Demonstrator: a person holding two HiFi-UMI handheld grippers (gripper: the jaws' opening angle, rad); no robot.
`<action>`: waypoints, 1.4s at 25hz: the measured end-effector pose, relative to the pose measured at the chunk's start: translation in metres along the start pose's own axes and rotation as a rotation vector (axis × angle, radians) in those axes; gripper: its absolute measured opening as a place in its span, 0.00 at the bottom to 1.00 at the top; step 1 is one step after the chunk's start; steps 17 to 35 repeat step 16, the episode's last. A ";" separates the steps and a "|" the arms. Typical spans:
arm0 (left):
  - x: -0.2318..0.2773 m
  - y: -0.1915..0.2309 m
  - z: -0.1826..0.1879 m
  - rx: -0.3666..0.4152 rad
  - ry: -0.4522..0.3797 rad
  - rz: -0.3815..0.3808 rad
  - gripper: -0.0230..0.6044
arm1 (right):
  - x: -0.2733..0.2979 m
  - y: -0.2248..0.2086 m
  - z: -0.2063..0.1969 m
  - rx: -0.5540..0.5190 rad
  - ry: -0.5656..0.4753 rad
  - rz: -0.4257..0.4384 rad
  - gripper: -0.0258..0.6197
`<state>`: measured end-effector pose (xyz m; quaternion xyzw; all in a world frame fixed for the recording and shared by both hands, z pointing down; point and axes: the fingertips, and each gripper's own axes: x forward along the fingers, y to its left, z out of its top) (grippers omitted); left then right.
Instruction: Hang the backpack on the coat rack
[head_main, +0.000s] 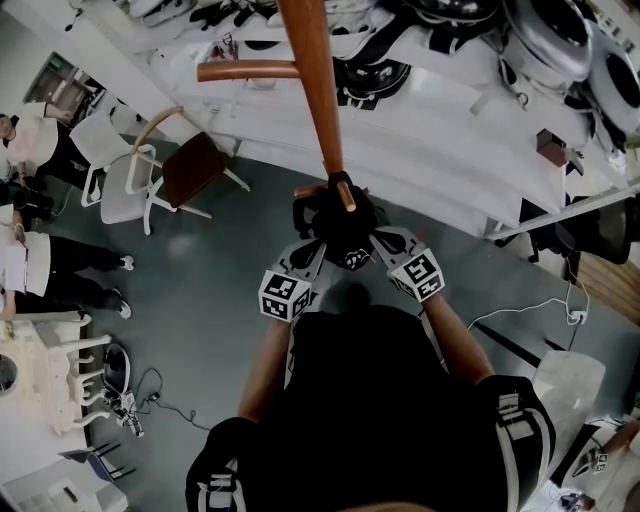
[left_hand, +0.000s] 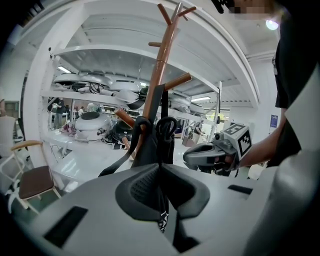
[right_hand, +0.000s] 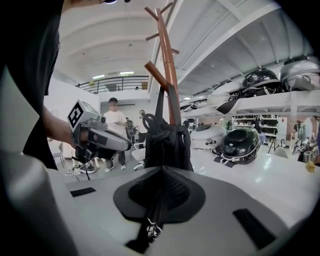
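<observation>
Left tongs (left_hand: 161, 175): clamping shut on a black strap (left_hand: 162, 220) of the backpack, pointing toward the coat rack.
Right tongs (right_hand: 159, 185): clamping shut on a second strap (right_hand: 149, 227), facing the rack from the opposite side.
Backpack (head_main: 335, 222): hanging black and slack between both tongs, pressing against the rack's pole, top loop sitting at a low peg (head_main: 345, 195); hooked over it or not, impossible to tell.
Coat rack (head_main: 315, 80): standing upright in brown wood, pegs branching upward.
Counter (head_main: 450, 140): running white behind the rack, carrying dark domed gear.
Chair (head_main: 190, 165): standing on the grey floor, well apart on the left.
</observation>
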<state>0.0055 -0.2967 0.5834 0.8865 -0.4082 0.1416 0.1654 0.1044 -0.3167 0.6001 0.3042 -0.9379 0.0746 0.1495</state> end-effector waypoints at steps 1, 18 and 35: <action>-0.001 0.000 0.000 0.001 0.001 0.000 0.09 | 0.000 0.001 0.000 0.001 0.004 0.001 0.06; 0.004 -0.004 0.001 0.022 0.012 -0.012 0.09 | -0.003 -0.003 0.006 0.030 -0.003 0.003 0.06; 0.004 -0.004 0.001 0.022 0.012 -0.012 0.09 | -0.003 -0.003 0.006 0.030 -0.003 0.003 0.06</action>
